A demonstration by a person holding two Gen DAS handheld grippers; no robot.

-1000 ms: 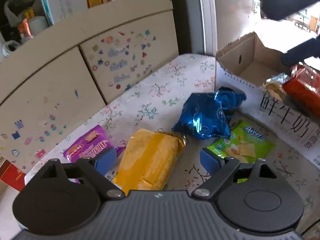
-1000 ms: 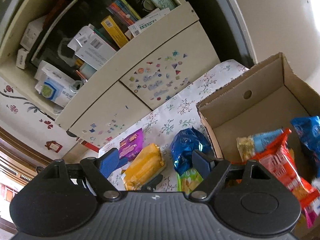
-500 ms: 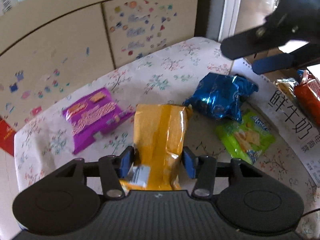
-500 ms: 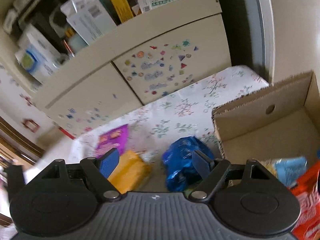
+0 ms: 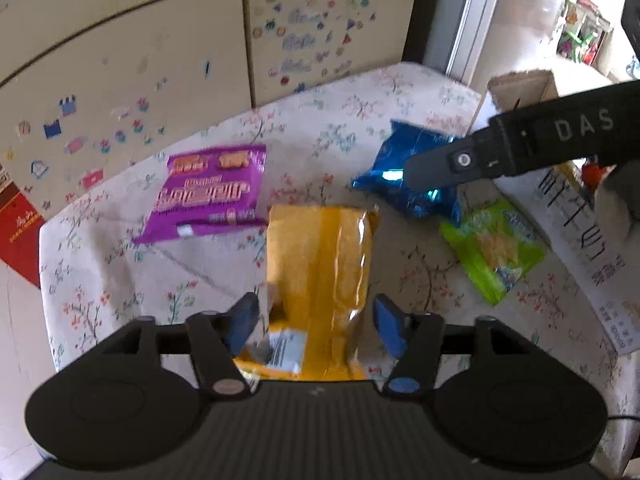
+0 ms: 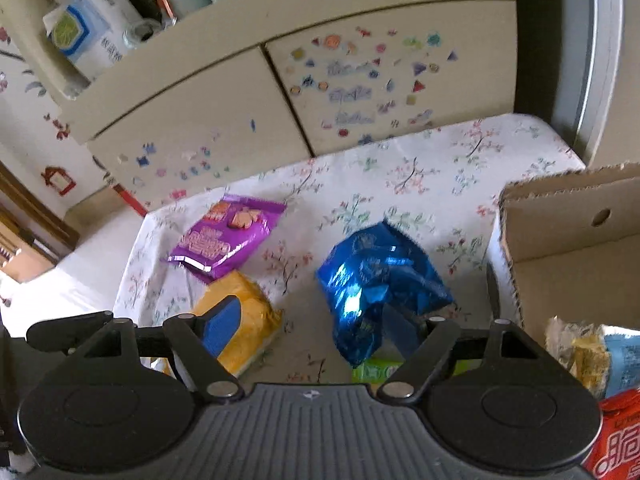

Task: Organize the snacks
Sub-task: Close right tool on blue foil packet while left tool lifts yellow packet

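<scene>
Snacks lie scattered on a desk (image 5: 100, 280) covered with a floral cloth. A yellow packet (image 5: 320, 264) lies at centre in the left wrist view, its near end between the blue fingers (image 5: 244, 322) of the left gripper (image 5: 316, 322); these stand apart on either side of the packet, a gap showing on each side, so nothing is clamped. Beyond it to the left lies a purple packet (image 5: 208, 194), flat and just beside the yellow one. A blue foil bag (image 5: 408, 176) lies to the right, crumpled, with a green packet (image 5: 494, 248) just beside its near edge.

The right gripper (image 6: 308, 328) appears in the left wrist view as a dark bar over the blue foil bag. In its own view, its fingers (image 6: 222, 326) are spread wide and hold nothing; the left one overlaps the yellow packet (image 6: 248, 320), the right one sits in front of the blue foil bag (image 6: 372, 276).

A cardboard box (image 6: 568, 224) stands open at the right edge of the desk, with several packets inside, among them a red packet (image 6: 620, 440). A cream cabinet (image 6: 280, 92) with stickers on its doors stands behind the desk.
</scene>
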